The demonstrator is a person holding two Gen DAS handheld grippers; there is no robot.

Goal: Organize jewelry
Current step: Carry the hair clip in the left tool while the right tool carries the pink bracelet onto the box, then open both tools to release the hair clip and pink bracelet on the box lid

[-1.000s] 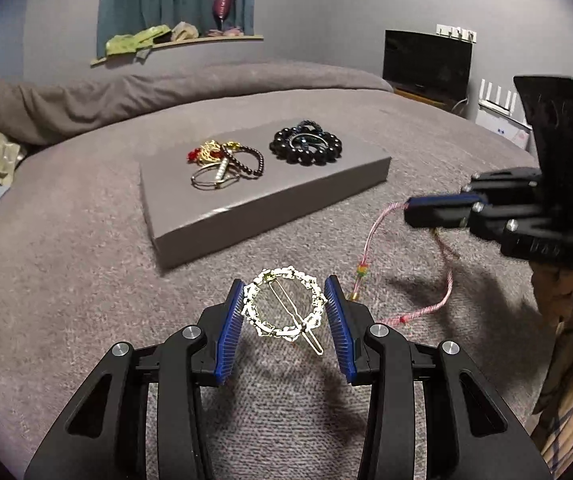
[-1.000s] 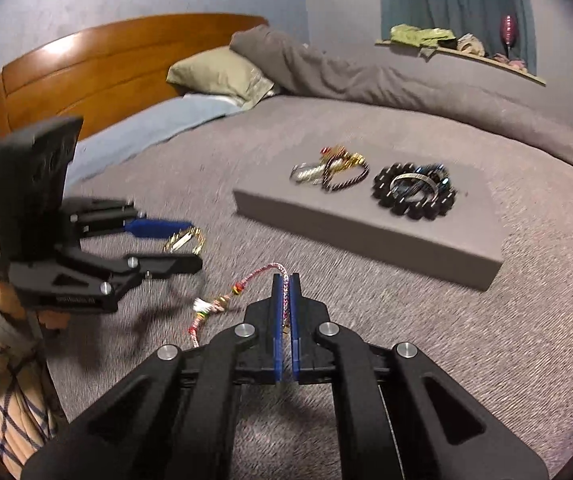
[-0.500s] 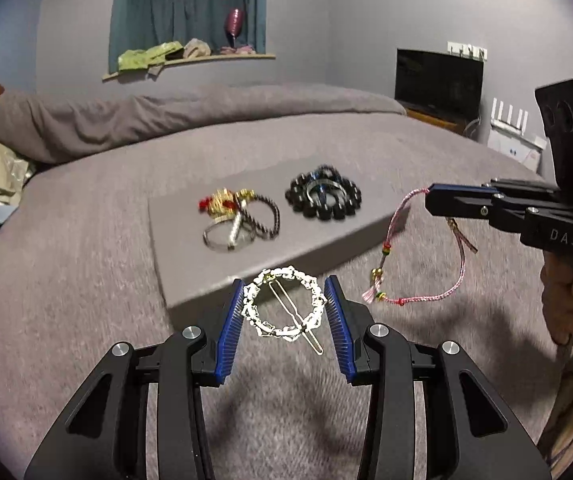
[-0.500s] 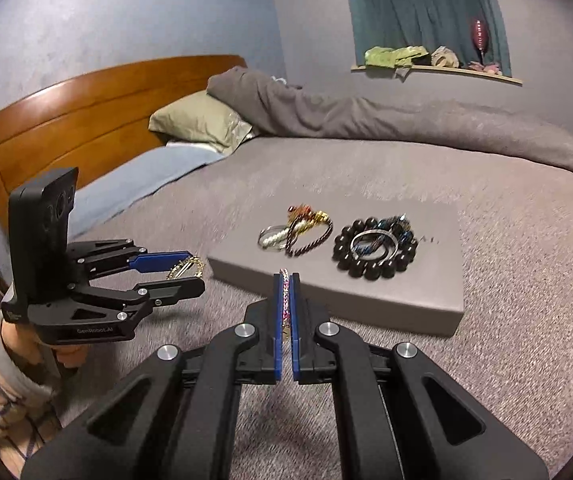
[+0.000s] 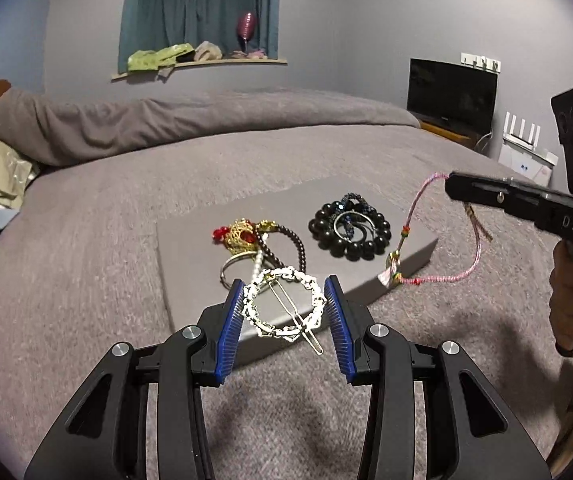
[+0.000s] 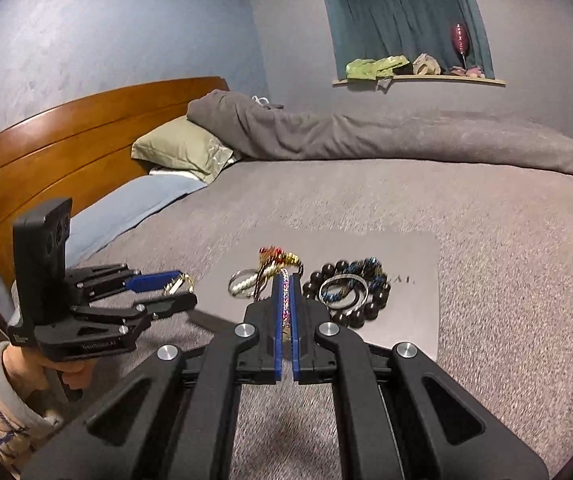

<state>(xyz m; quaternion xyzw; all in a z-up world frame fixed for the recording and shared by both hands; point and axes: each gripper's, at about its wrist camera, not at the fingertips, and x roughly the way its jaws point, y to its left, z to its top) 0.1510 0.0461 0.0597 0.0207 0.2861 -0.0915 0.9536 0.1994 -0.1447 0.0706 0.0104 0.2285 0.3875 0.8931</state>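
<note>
My left gripper (image 5: 285,300) is shut on a round white-and-gold hair clip (image 5: 284,306) and holds it above the near edge of the flat grey box (image 5: 190,256). It also shows in the right wrist view (image 6: 176,288), at the left. My right gripper (image 6: 285,292) is shut on a pink woven string bracelet (image 5: 446,256), which dangles over the box's right corner. On the box lie a black bead bracelet (image 5: 350,232) with rings inside it, and a pile of gold, red and dark beaded pieces (image 5: 254,240).
The box sits on a grey bedspread (image 5: 86,280). A rumpled duvet (image 6: 366,136), a green pillow (image 6: 182,152) and a wooden headboard (image 6: 66,140) are behind. A TV (image 5: 450,94) stands at the far right.
Both grippers have risen and moved forward to the box. The hair clip now hangs over the box's near edge, and the pink bracelet has been lifted off the bedspread.
</note>
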